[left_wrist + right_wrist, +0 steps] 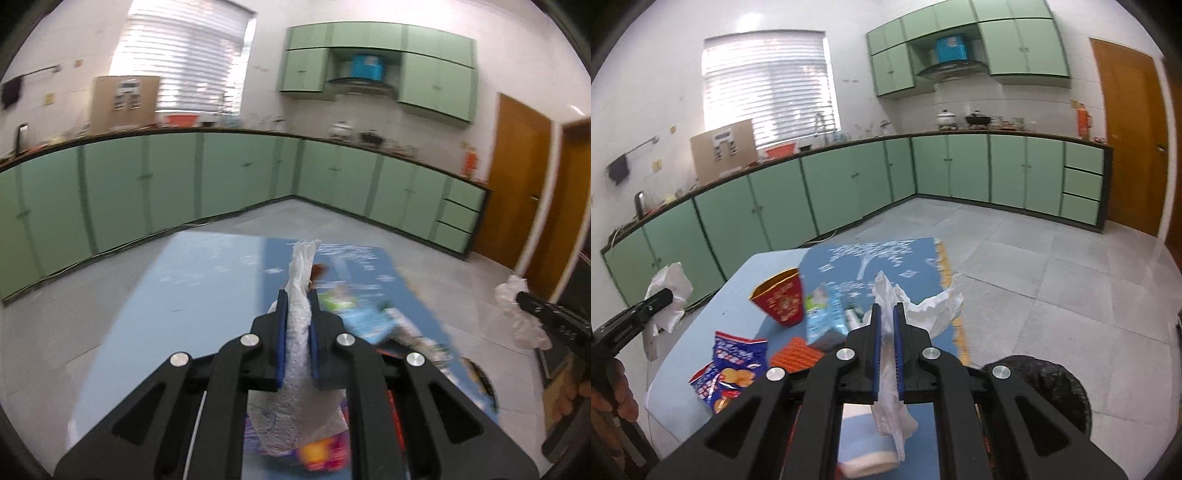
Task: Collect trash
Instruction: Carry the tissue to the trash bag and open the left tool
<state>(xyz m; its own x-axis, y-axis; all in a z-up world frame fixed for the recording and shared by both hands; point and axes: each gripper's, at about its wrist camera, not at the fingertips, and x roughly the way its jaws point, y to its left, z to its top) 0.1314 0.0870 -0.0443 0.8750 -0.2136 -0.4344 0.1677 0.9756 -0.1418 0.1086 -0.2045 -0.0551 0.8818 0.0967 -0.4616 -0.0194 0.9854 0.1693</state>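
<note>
Snack bag point(729, 373) lies left on the desk point(701, 332); carton point(781, 301) behind it, bin point(1049, 387) right of the desk, on the floor point(1052, 280).

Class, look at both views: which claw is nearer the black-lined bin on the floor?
Right. The right claw, shut on a tissue, is just beside the bin; the left claw is across the table.

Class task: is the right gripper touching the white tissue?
Touching. The right wrist view shows the right gripper with its jaws clamped on the white tissue.
</note>
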